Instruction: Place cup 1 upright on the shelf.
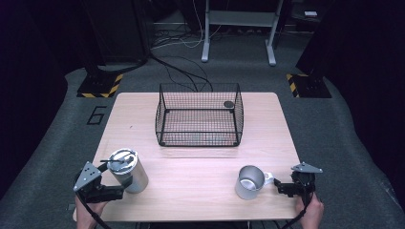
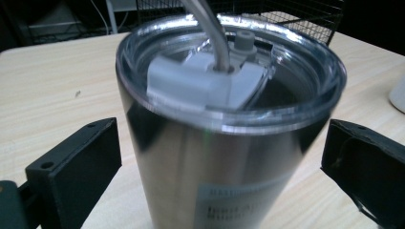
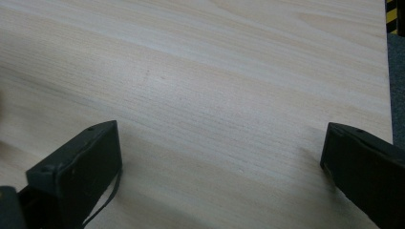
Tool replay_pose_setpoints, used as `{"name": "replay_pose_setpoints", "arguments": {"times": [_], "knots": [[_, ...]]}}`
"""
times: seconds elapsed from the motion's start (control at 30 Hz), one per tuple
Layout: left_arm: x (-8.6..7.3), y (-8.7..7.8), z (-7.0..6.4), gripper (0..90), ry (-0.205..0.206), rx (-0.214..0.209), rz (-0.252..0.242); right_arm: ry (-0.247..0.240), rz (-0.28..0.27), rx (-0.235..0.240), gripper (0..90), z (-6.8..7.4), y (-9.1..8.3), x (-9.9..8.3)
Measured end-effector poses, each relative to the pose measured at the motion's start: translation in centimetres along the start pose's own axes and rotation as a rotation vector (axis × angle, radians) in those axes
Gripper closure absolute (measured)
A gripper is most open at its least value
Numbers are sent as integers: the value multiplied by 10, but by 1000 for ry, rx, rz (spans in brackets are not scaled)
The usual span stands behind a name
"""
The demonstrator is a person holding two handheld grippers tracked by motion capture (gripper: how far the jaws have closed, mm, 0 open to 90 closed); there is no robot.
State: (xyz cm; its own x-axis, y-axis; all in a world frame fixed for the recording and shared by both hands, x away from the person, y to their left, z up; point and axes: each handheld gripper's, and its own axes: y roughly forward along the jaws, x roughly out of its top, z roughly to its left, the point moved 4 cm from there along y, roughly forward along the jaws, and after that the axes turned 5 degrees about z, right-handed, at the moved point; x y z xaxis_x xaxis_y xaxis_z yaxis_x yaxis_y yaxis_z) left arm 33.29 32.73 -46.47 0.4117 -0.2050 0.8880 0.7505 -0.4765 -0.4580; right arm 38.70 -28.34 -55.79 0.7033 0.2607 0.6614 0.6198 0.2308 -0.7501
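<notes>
Your left gripper (image 1: 111, 193) is the one doing the work here. Its jaws stand wide apart on either side of the tumbler (image 1: 128, 170), and in the left gripper view the steel tumbler (image 2: 224, 133) sits squarely between them with a gap showing at each side, so nothing is clamped yet. The tumbler stands upright, long axis vertical, lid and straw (image 2: 210, 33) on top, well in front of the basket (image 1: 199, 114) and off toward its left corner. The jaws approach from the near side at about mid-height on the wall, so a straight close should catch the round body across its width. I judge the coming move to be just that squeeze; keep the gripper level so the smooth wall doesn't slip out or tip.

Your right gripper (image 1: 282, 187) sits just beside the mug (image 1: 250, 182), on the handle side, the handle pointing at it. The mug lies in front of the basket too, toward its right corner, open end up. In the right gripper view the jaws are spread apart over bare bench (image 3: 229, 86), nothing between them, so that gripper has hold of nothing.

The basket stands with a small dark disc (image 1: 229, 104) at its far right. The tumbler is nearer your left hand, the mug nearer your right.
</notes>
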Motion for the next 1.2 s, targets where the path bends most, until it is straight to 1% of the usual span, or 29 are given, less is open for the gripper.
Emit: {"name": "replay_pose_setpoints", "arguments": {"times": [0.1,0.13,0.2,0.3,0.43,0.47,0.53,0.57,0.6,0.67,0.73,0.87,1.03,1.13,1.2], "knots": [[4,4,-2,0,11,7,-5,0,0,0,0,0,0,0],[4,4,-2,0,11,7,-5,-1,0,-1,0,0,0,0],[7,7,-2,0,-1,13,-23,-1,0,-1,0,0,0,0],[10,11,-3,0,12,35,-16,0,0,0,0,0,0,0],[11,14,-4,0,4,46,-24,0,0,0,0,0,0,0],[12,14,-4,3,17,56,-15,1,0,0,0,0,0,0],[12,16,-6,4,12,71,-22,0,0,0,0,0,0,0],[12,17,-6,9,16,83,-13,1,0,0,0,0,0,0],[12,17,-6,32,21,91,-13,0,0,0,0,0,0,0],[12,17,-6,34,22,87,-17,0,0,-1,0,0,0,0],[11,18,-6,36,17,78,-34,0,0,-1,0,0,0,0],[10,18,-5,40,23,66,-46,1,0,0,0,0,0,0],[10,18,-6,41,38,45,-41,2,0,-1,0,0,0,0],[11,18,-8,41,56,39,-33,1,0,-1,0,0,0,0],[11,18,-8,41,59,38,-32,0,0,-1,0,0,0,0]]}}
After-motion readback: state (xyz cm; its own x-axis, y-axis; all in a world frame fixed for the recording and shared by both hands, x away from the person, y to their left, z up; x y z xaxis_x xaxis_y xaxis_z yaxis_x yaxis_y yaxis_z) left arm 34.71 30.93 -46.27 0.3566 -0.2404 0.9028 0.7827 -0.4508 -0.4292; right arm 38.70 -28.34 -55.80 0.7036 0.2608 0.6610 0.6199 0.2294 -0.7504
